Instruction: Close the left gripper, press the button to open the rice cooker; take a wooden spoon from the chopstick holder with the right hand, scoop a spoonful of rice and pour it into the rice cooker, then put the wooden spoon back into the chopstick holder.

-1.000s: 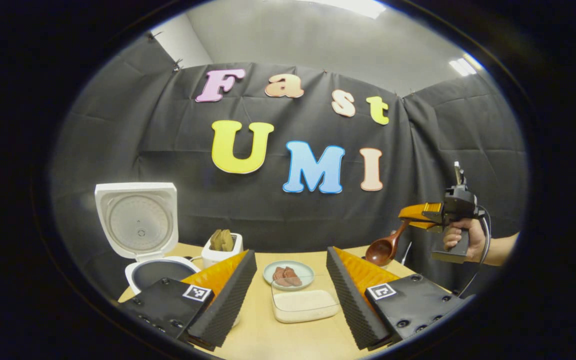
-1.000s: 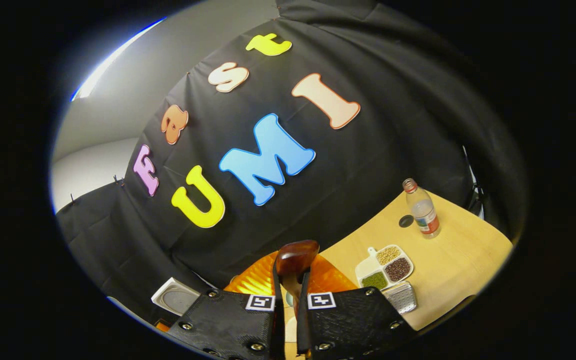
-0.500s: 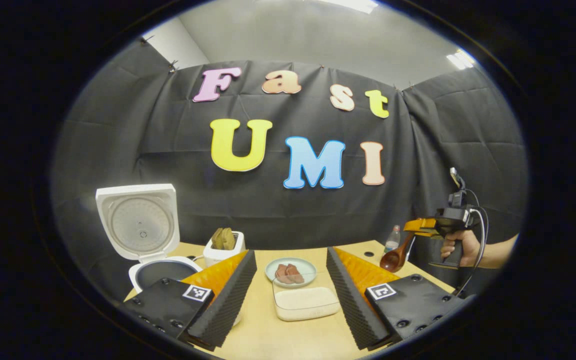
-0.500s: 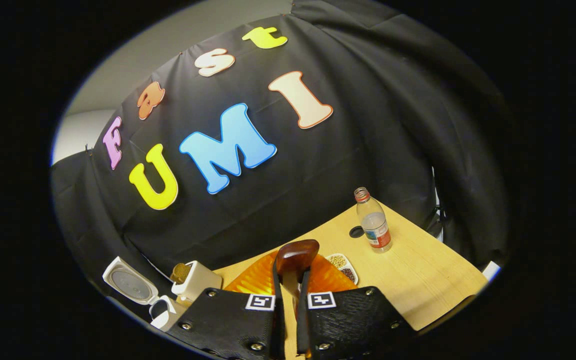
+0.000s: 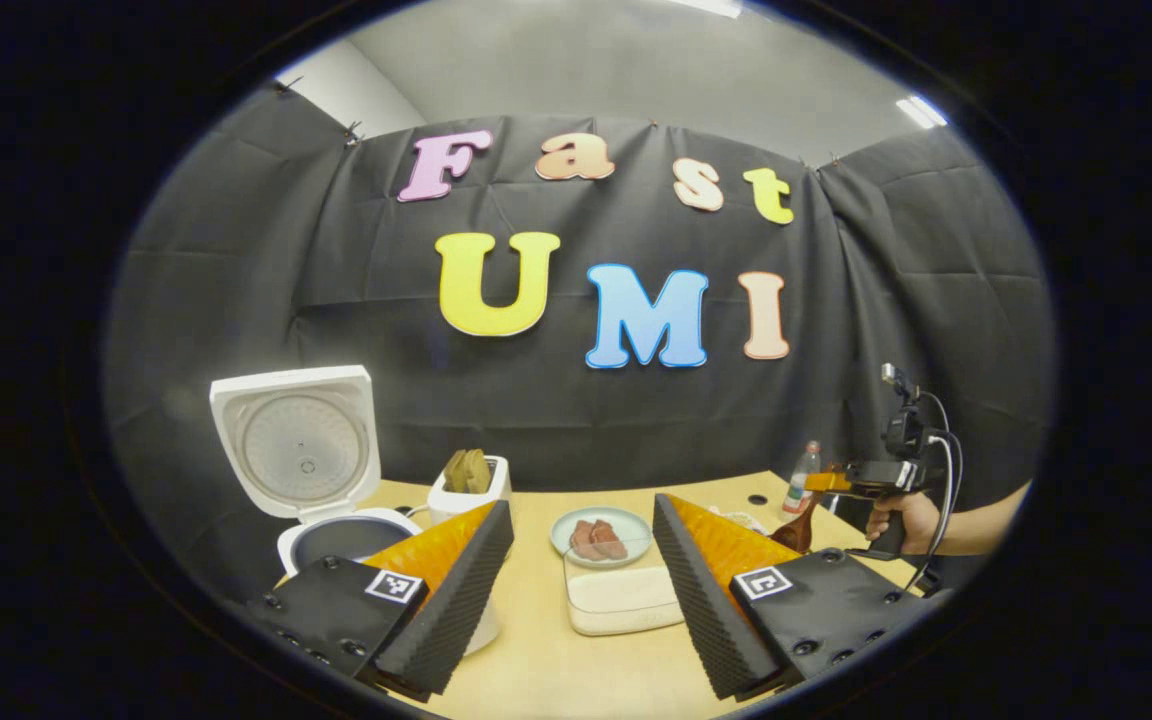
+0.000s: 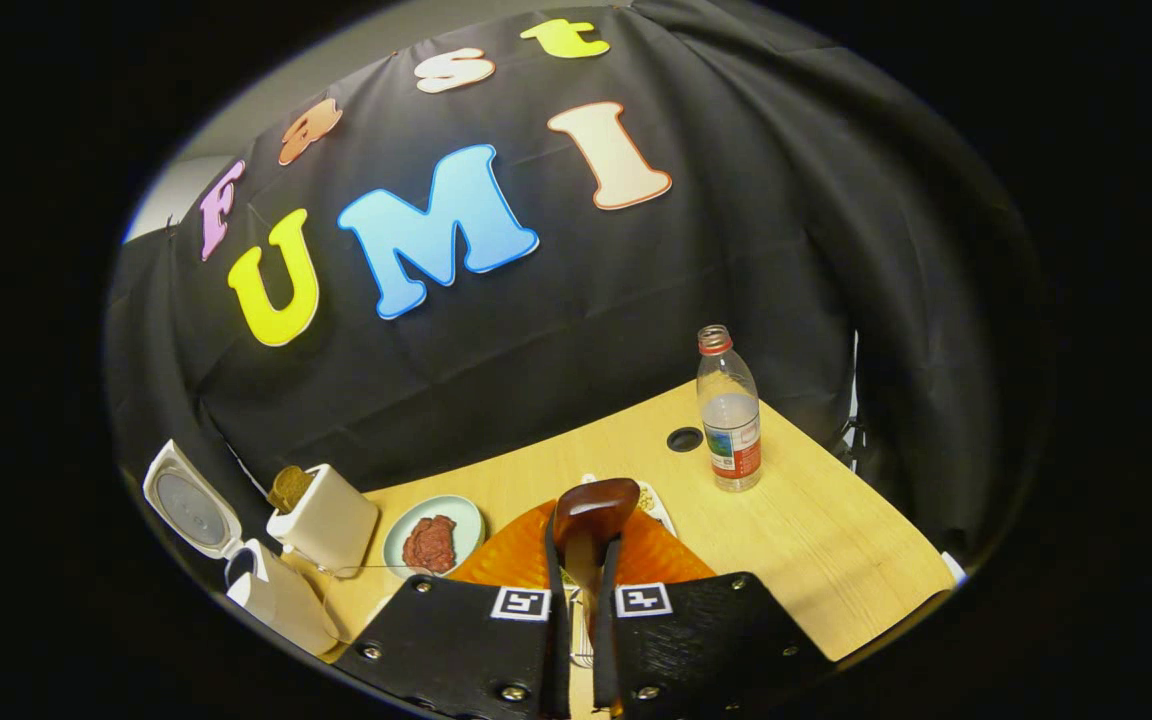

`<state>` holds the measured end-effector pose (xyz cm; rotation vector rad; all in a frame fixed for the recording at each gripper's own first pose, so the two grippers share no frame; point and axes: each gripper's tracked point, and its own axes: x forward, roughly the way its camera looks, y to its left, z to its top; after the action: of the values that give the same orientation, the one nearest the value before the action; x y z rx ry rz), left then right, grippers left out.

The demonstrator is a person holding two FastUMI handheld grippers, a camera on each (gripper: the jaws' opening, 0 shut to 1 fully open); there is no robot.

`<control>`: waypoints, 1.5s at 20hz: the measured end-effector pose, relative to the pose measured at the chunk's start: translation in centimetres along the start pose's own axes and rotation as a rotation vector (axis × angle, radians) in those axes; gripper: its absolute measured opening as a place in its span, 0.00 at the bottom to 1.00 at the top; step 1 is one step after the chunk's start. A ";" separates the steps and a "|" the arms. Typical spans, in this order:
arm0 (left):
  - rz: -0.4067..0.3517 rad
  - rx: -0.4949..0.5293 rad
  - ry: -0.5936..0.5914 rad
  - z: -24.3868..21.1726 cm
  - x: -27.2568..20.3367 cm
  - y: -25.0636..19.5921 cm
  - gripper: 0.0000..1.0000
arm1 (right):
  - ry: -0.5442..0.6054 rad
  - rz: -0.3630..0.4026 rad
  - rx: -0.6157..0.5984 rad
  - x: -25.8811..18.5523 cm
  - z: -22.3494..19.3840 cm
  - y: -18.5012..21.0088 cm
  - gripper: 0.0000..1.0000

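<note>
Left gripper view: left gripper (image 5: 581, 590) being held wide open, nothing between fingers, above bench (image 5: 536, 670); rice cooker (image 5: 321, 480) sitting at left, lid raised; rice container (image 5: 624, 600) lying between fingers, plate (image 5: 601, 530) behind it; right gripper (image 5: 841, 485) being held by hand (image 5: 901, 520) at right, wooden spoon (image 5: 796, 530) being gripped, bowl hanging down.

Right gripper view: right gripper (image 6: 579, 600) being kept clamped on wooden spoon (image 6: 591, 515); bottle (image 6: 729, 410) standing on bench (image 6: 836, 560) at right; rice cooker (image 6: 236, 560) at far left.
</note>
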<state>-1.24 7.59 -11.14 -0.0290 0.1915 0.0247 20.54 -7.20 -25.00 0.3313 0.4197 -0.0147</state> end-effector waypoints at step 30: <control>0.000 -0.099 -0.049 6.1 4.0 4.7 0.96 | -0.274 0.067 -0.300 -14.0 7.2 4.4 0.98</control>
<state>3.67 12.57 -6.05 -0.1267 0.1410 0.0350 11.01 -6.13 -11.79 0.0453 0.1351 0.0671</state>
